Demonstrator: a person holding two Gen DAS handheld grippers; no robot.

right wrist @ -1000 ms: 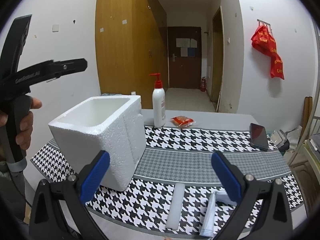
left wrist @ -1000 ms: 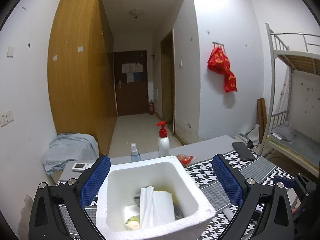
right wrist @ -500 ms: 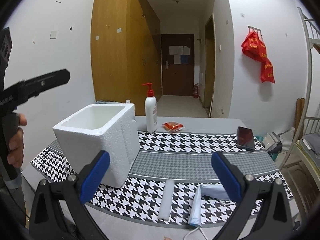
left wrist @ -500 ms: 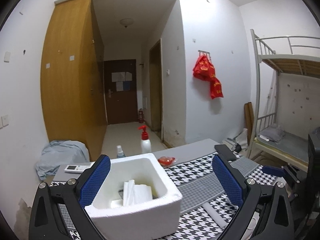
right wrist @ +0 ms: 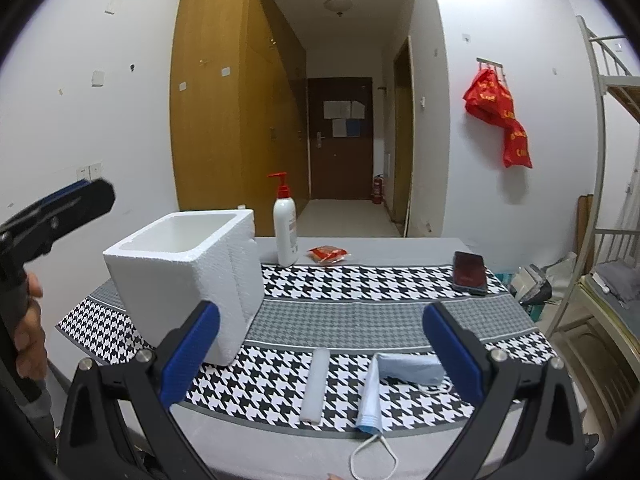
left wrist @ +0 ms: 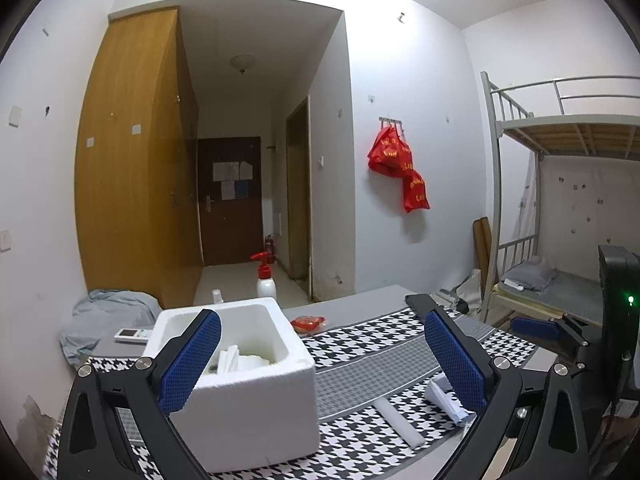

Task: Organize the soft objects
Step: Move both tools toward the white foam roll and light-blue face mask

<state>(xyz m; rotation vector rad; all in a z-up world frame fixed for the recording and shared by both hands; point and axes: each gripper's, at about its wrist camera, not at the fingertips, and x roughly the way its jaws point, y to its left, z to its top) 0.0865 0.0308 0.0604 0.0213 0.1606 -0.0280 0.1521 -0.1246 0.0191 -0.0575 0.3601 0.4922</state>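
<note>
A white foam box (left wrist: 244, 384) (right wrist: 188, 276) stands on the left of the houndstooth tablecloth (right wrist: 360, 276); folded white tissues (left wrist: 236, 360) lie inside it. Near the front edge lie a white foam stick (right wrist: 316, 384) (left wrist: 398, 420), a folded blue face mask (right wrist: 412, 368) and a second mask (right wrist: 370, 396) with its loop hanging off. My left gripper (left wrist: 320, 356) is open, held above and behind the box. My right gripper (right wrist: 320, 348) is open above the foam stick and masks, holding nothing.
A pump bottle (right wrist: 285, 232), a red packet (right wrist: 327, 254) and a dark phone (right wrist: 469, 272) sit toward the back of the table. A remote (left wrist: 132, 335) and grey cloth (left wrist: 104, 320) lie at far left. A bunk bed (left wrist: 560, 208) stands to the right.
Both grippers have pulled back and up from the table. The foam box now looks smaller and further off in the left wrist view. Both stay open and hold nothing.
</note>
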